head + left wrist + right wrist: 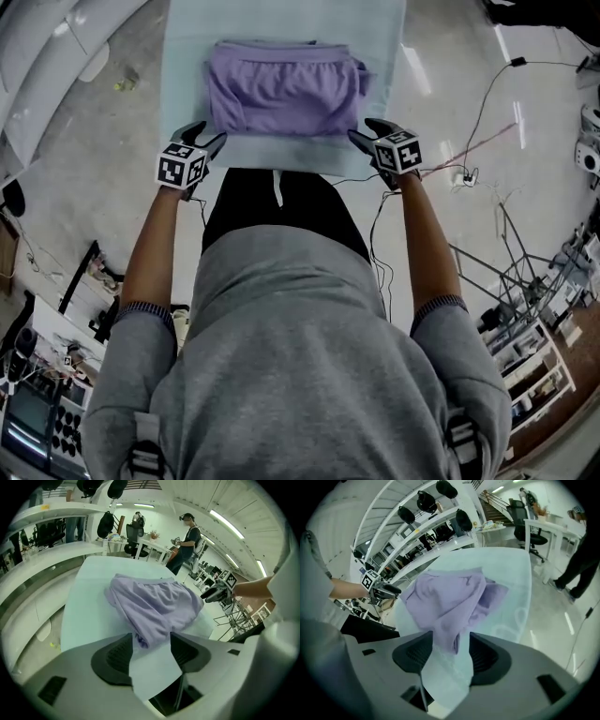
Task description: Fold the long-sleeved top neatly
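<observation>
Left gripper released, jaws apart, lower-left corner of purple top lying between them unpinched; right gripper likewise spread astride lower-right corner; top folded to a block at upper centre of frame on pale table, long axis running left to right; both grippers equally near, one per near corner; sleeves tucked out of sight; pad contact with cloth hard to judge.
</observation>
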A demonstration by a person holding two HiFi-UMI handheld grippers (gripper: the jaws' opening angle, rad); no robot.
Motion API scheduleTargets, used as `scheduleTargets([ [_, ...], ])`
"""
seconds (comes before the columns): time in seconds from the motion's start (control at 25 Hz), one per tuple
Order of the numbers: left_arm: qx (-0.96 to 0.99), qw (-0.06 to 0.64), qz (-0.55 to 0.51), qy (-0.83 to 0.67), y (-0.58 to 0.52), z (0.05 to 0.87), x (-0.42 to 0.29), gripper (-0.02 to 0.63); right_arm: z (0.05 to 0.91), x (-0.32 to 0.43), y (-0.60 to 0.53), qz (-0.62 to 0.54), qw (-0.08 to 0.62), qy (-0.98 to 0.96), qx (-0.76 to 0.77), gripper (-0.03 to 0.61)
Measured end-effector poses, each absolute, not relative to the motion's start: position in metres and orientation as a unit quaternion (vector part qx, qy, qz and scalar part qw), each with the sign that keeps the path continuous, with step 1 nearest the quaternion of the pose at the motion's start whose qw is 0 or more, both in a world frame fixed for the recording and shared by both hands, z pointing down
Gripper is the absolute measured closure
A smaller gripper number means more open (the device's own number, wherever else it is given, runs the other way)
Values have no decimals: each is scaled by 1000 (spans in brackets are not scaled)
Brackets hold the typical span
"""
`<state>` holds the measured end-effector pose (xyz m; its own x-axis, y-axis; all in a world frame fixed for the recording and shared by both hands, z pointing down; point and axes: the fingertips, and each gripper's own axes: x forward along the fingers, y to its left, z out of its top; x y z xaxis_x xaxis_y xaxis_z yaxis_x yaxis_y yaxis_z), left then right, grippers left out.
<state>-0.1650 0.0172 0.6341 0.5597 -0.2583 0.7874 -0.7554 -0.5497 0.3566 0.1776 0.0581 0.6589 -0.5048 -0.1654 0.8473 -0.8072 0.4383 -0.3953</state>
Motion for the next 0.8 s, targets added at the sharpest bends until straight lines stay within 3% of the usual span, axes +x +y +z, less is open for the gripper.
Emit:
scheduleTargets([
  [0.2, 802, 341, 367, -324, 32, 657, -163, 346, 672, 177, 72, 417, 381, -768, 301, 389],
  [0.44, 813, 308, 372, -326, 27, 672, -161, 552, 682, 169, 75, 386, 391, -784, 288, 532],
  [0.8, 825, 300, 357, -318, 28, 666, -178, 568, 673, 197, 79, 383, 381, -786, 300, 552],
])
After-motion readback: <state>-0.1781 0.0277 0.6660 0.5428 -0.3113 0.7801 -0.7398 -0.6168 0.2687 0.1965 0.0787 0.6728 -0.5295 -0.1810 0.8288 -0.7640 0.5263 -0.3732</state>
